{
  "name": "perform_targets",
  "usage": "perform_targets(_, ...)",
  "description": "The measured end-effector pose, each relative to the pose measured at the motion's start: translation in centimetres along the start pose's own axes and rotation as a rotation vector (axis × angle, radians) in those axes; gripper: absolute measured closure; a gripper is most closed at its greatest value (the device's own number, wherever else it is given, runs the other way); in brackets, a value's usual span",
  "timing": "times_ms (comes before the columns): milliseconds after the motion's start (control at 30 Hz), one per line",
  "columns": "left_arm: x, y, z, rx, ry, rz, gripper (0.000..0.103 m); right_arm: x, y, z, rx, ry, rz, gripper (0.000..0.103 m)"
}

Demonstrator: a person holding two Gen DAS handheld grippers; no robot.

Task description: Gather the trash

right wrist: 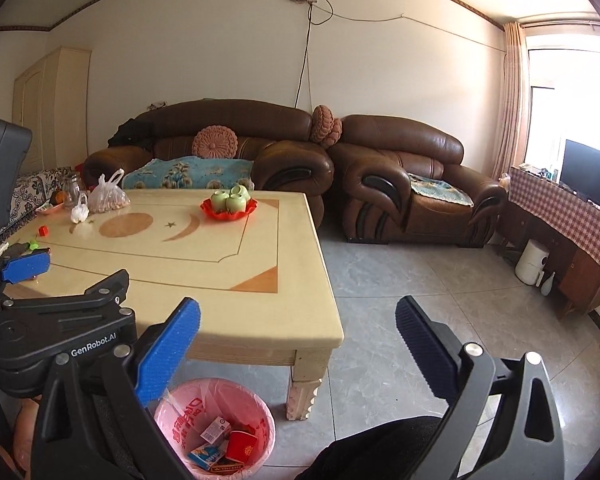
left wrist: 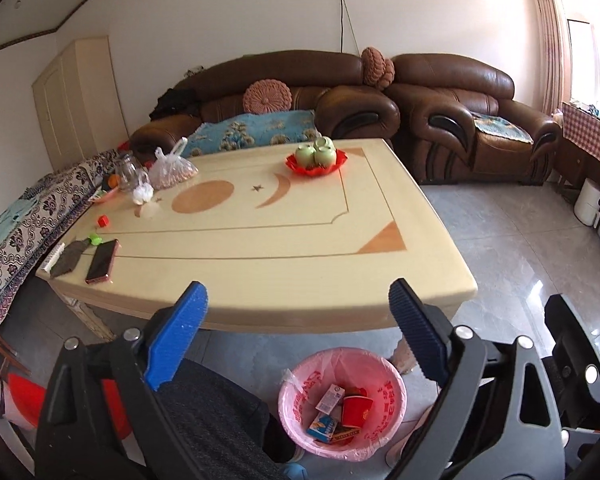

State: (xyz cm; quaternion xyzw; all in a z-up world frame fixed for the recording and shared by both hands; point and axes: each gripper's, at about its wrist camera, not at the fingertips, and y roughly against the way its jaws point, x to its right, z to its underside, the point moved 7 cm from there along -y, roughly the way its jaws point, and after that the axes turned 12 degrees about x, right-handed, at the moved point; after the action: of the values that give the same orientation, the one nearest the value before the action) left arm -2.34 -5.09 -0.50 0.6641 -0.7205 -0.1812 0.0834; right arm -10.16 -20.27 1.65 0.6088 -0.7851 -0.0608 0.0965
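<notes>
A bin lined with a pink bag (left wrist: 342,400) stands on the floor by the table's near right leg, also in the right wrist view (right wrist: 216,428). It holds a red paper cup (left wrist: 356,410), a small carton (left wrist: 330,398) and a blue box (left wrist: 322,428). My left gripper (left wrist: 296,300) is open and empty, above the table's near edge and the bin. My right gripper (right wrist: 298,316) is open and empty, right of the left gripper (right wrist: 26,266), over the table corner. A small red piece (left wrist: 104,221) and a white crumpled bag (left wrist: 143,193) lie on the table's left side.
The cream table (left wrist: 260,240) carries a phone (left wrist: 102,261), a dark cloth (left wrist: 70,256), a glass jar (left wrist: 127,172), a bag of nuts (left wrist: 172,170) and a red tray of green cups (left wrist: 315,158). Brown sofas (right wrist: 412,184) stand behind. Grey tiled floor (right wrist: 400,280) lies to the right.
</notes>
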Motion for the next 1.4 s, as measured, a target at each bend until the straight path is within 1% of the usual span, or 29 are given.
perform_targets(67,-0.3,0.9,-0.8,0.024,0.011,0.003,0.012,0.0,0.9,-0.8,0.013,-0.001,0.003,0.007)
perform_targets(233,-0.9,2.2,-1.4,0.029,0.043,0.03,0.01,-0.1,2.3,-1.9,0.018,-0.012,0.0,0.007)
perform_targets(367,-0.9,2.7,-1.6,0.025,0.034,0.03,0.01,-0.3,2.9,-2.1,0.014,-0.018,-0.004,0.007)
perform_targets(567,-1.0,3.1,-1.5,0.018,0.067,0.075,0.008,-0.5,3.9,-2.7,0.023,-0.023,-0.008,0.007)
perform_targets(833,-1.4,2.8,-1.5,0.005,0.069,0.093,0.006,-0.7,3.6,-2.8,0.024,-0.019,-0.008,0.007)
perform_targets(1400,-2.1,2.9,-1.3,0.008,0.072,0.081,0.006,-1.1,3.3,-2.7,0.024,-0.01,-0.013,0.007)
